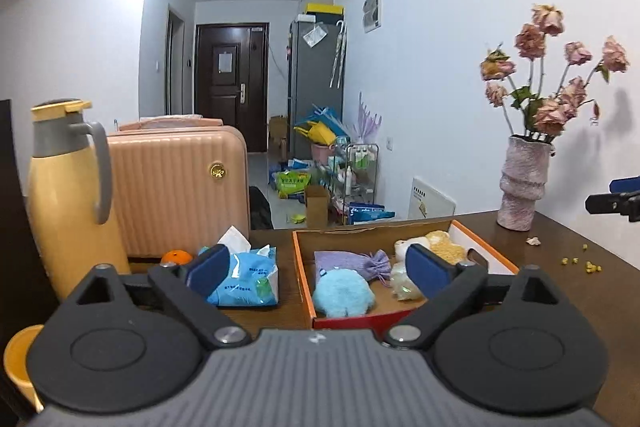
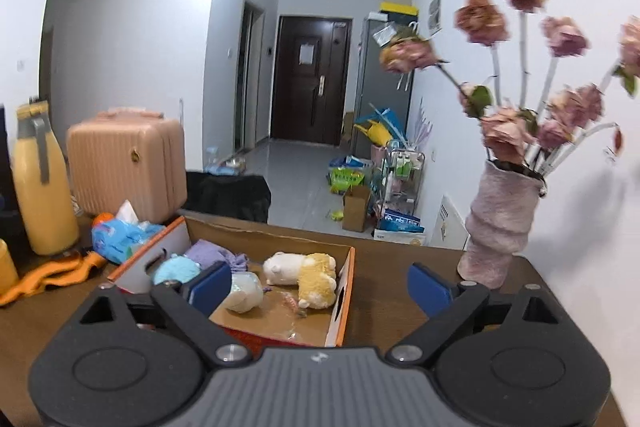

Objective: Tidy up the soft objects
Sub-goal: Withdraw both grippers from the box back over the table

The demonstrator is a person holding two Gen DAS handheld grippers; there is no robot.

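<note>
The orange-rimmed cardboard box [image 2: 342,291] near the worktop's [image 2: 384,267] far edge holds a yellow-and-white plush [image 2: 308,273] lying lengthwise, blue plush [image 1: 344,293] and purple pouch [image 1: 352,263]. Left hand-held gripper [image 1: 318,265] and right hand-held gripper [image 2: 320,285] both gape empty.

Orange-rimmed box [image 1: 303,267] holds a pale-blue plush [image 1: 343,297] and lilac pouch [image 1: 352,264].

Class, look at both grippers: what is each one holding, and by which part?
Nothing. The left gripper and right gripper both stand open and empty above the box.
</note>
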